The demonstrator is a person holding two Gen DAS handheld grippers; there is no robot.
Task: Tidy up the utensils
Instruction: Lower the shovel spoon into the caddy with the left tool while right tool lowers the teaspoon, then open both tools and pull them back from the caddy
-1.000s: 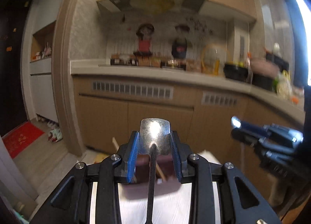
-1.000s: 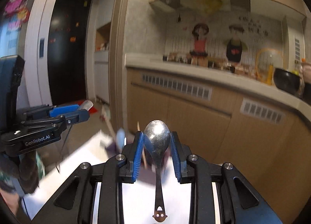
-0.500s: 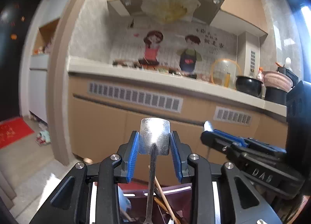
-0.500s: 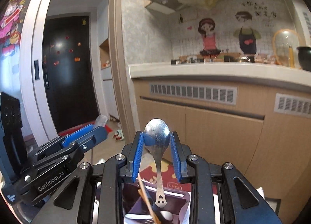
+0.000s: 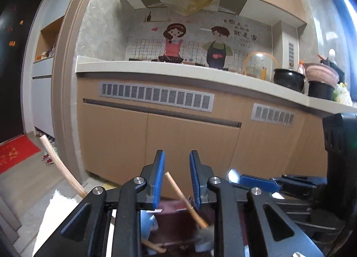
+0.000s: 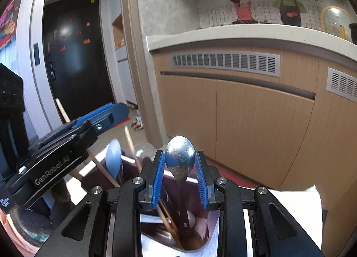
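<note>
right gripper [image 6: 180,178] clamped on shiny metal spoon [image 6: 180,156] over dark maroon utensil holder [image 6: 209,230]; left gripper [image 5: 177,178] closing, nothing gripped, wooden chopstick [image 5: 185,201] beyond.

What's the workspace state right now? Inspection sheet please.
surface: white covering, mostly hidden.
job's things: metal spoon bowl-up, handle down in the dark red holder; wooden chopsticks and pale blue spoon stand in it.
clutter: shoes on the floor by the doorway.
grippers: right gripper shut on the metal spoon; left gripper jaws closing, a chopstick shows in the gap, not pressed.
cables: nothing seen.
surroundings: kitchen counter, black pot, red mat.
</note>
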